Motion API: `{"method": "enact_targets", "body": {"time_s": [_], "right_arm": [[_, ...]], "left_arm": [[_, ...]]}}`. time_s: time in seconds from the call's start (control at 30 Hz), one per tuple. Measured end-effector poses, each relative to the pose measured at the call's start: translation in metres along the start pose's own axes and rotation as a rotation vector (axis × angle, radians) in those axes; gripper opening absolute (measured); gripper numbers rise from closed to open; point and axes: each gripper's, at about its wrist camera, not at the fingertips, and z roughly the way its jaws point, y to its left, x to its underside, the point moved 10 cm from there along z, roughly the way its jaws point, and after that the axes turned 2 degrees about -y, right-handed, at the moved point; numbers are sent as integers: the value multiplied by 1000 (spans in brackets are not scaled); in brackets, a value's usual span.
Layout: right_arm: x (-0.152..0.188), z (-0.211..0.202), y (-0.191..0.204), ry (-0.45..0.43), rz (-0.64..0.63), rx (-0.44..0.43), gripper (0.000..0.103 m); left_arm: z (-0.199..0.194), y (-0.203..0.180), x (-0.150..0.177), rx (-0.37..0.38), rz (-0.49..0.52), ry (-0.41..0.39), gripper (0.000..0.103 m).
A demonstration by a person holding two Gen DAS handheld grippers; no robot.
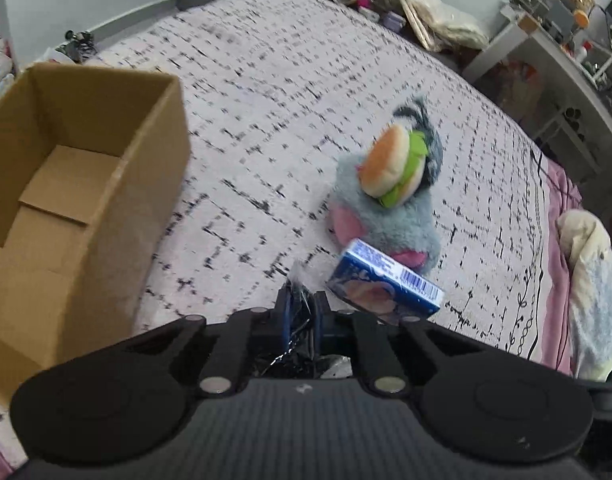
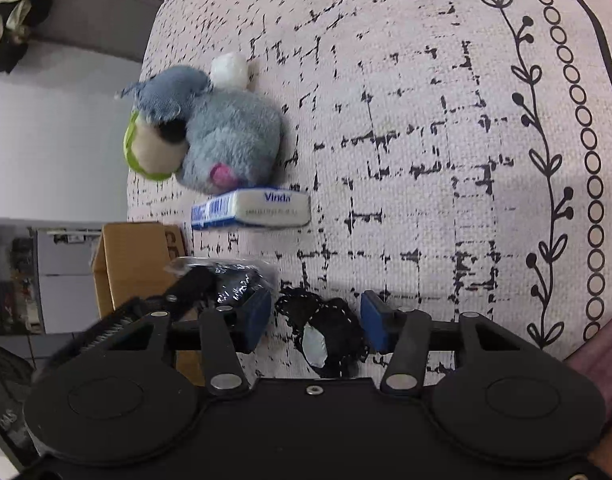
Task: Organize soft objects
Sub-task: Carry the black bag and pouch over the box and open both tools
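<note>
Two grippers: left gripper (image 1: pixel 302 312) clamped on a crinkly plastic packet (image 1: pixel 300 304), right gripper (image 2: pixel 316 320) spread around black fabric (image 2: pixel 326 332).

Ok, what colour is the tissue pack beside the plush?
Blue and white tissue pack, clearest in the right wrist view, lying against the grey plush.

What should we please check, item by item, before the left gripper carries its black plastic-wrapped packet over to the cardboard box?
1. Left gripper shut on the black plastic-wrapped packet: ok, pads pinch it.
2. How securely the crinkly wrap is held: cannot tell.
3. Open brown cardboard box ready: ok, its top is open and the visible floor is bare.
4. Path to the box: ok, only patterned bedspread lies between.
5. Right gripper out of the way: ok, open, around a small black lace-edged item.
6. Grey plush toy and blue tissue pack boxed: not ok, both on the bed.
</note>
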Motion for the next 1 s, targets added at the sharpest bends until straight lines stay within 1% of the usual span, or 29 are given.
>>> {"method": "enact_targets", "body": {"time_s": [0.17, 0.23, 0.27, 0.3, 0.33, 0.37, 0.43, 0.53, 0.6, 0.73, 0.83, 1.0], "right_arm": [[11, 4, 4, 1, -55, 32, 51], [12, 5, 5, -9, -81, 47, 49], [12, 5, 5, -10, -90, 53, 36], [12, 7, 5, -1, -97, 54, 14], [14, 9, 6, 16, -100, 47, 13], [15, 9, 8, 15, -108, 39, 12], [13, 4, 16, -18, -151, 32, 11], [9, -7, 29, -64, -180, -10, 11], [7, -15, 40, -89, -216, -43, 11], [12, -30, 61, -128, -287, -82, 11], [18, -38, 75, -150, -330, -99, 11], [18, -51, 104, -177, -410, -121, 11]], "left_arm": [[-17, 7, -6, 6, -20, -36, 7], [-23, 8, -6, 11, -25, -48, 7], [-26, 8, -7, 13, -27, -52, 7], [-29, 9, -7, 16, -29, -57, 7], [-32, 9, -8, 20, -33, -62, 7], [-35, 9, -9, 24, -37, -67, 7], [-42, 10, -11, 34, -38, -83, 7], [-54, 11, -13, 49, -27, -119, 7], [-61, 14, -14, 58, -37, -138, 7], [-79, 20, -21, 87, -53, -190, 7], [-91, 31, -26, 97, -77, -216, 7], [-108, 54, -36, 86, -124, -249, 7]]}}
